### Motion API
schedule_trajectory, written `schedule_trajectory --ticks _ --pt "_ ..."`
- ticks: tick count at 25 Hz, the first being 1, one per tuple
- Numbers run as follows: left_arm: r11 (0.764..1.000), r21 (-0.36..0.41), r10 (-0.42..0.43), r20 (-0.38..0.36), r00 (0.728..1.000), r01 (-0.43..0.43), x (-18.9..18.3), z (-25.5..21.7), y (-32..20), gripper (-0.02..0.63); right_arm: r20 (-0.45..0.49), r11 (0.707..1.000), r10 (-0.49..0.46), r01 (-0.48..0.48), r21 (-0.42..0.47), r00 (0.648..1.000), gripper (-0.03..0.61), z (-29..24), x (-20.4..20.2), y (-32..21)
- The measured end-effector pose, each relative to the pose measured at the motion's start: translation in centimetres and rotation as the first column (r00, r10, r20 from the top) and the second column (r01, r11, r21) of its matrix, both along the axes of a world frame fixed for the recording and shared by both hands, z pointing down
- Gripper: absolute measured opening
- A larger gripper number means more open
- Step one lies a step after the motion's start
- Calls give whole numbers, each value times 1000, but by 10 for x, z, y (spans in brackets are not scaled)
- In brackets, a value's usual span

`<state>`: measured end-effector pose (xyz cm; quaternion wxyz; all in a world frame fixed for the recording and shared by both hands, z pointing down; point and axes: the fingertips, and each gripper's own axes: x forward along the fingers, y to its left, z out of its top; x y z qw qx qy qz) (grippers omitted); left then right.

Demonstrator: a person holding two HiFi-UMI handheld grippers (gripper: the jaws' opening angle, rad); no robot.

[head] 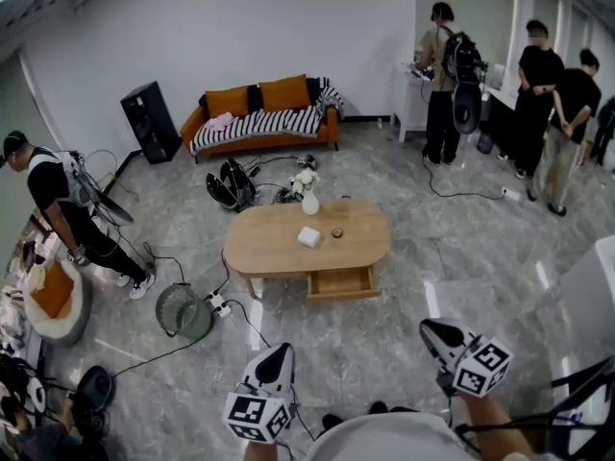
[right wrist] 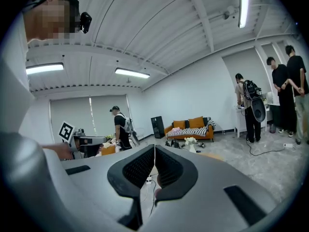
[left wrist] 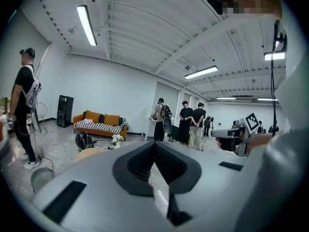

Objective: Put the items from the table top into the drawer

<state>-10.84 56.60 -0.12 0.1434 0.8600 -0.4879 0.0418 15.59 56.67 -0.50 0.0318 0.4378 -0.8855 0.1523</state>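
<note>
1. Black-padded, the left gripper (head: 275, 355) and the right gripper (head: 434, 330) hang low in front of the person. Each has its jaws pressed together on nothing. No item is within reach, so there is nothing to carry yet.
2. A power strip (head: 217, 303) and its cables lie on the grey floor between the person and the table, probably something to step round on the way in.
3. The wooden table (head: 264, 253) stands well apart from both grippers. Its drawer (head: 338, 283) is pulled out on the near side, so it seems ready to take things lowered from above.
4. On the top, just behind the drawer, a white box (head: 308, 236) and a small dark round item (head: 337, 232) sit near each other. A white vase of flowers (head: 309, 200) stands at the far edge.
5. Beyond, an orange sofa (head: 264, 113) lines the wall.
</note>
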Motion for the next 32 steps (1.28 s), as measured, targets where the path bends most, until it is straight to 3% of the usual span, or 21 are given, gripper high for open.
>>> schedule_trajectory --ticks 20,32 --pt "998 -28 55 1 998 -55 -38 24 7 2 4 1000 -2 2 -17 1000 34 22 -45 12" --pt "999 -29 33 -7 999 -33 -36 26 -41 2 -16 998 -57 57 -25 998 34 25 -51 -58"
